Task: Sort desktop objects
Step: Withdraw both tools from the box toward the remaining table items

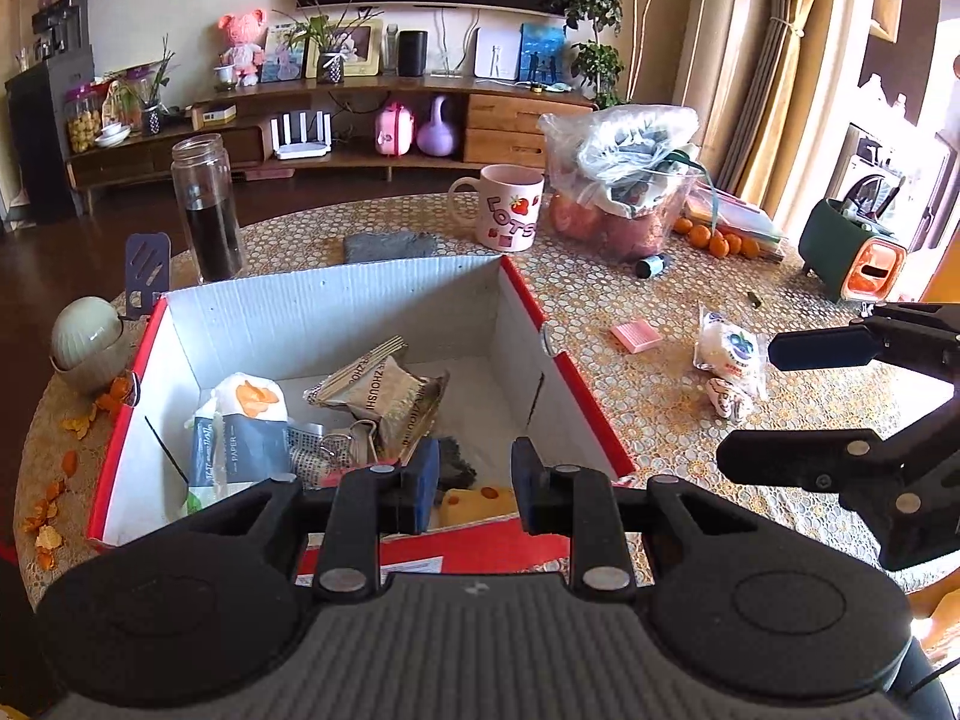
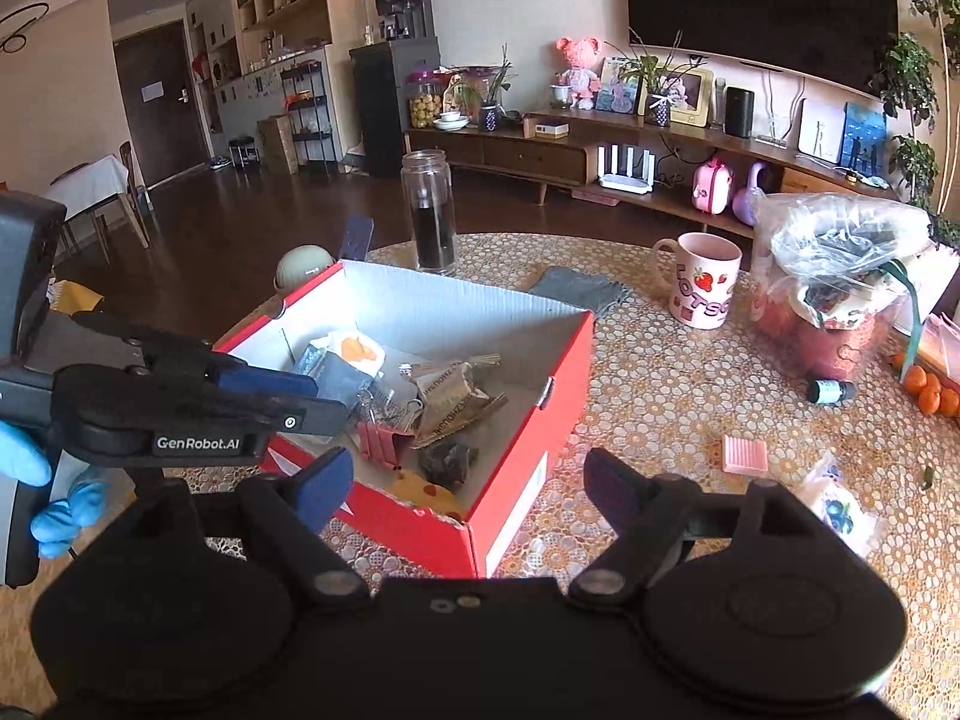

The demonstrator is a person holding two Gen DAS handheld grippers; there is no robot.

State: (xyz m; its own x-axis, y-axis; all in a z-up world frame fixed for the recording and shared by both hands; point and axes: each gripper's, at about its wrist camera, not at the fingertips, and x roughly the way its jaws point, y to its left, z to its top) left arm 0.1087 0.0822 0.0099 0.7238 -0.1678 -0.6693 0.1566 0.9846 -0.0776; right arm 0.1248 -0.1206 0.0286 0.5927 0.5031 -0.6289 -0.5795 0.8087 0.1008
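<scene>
two tools are up over the near end of the red box (image 1: 591, 402), and neither carries anything, so by my reading one drop into the box is done and the next pick is not yet begun. the left tool (image 1: 474, 483) hangs just above the box's near wall with its pads drawn nearly together and only a narrow empty gap between them; the right tool (image 2: 468, 480) stands spread wide and empty, beside the box's right corner. inside the box lie a tissue pack (image 1: 240, 444), a brown snack packet (image 1: 390, 402), a yellow piece (image 1: 474, 501) and other small bits. to the right of the box, loose on the bench (image 1: 660, 300), wait a pink pad (image 1: 636, 336), a white blueberry packet (image 1: 729, 351), a small wrapped piece (image 1: 729, 399) just beside that packet, and farther off a small dark bottle (image 1: 651, 266). the open right tool looks best placed for the pink pad or the packet. that calls for swinging away from the box, dropping low to the lace cloth, and straddling the thing squarely, since the pad lies flat and the packet's wrapper may slip.
</scene>
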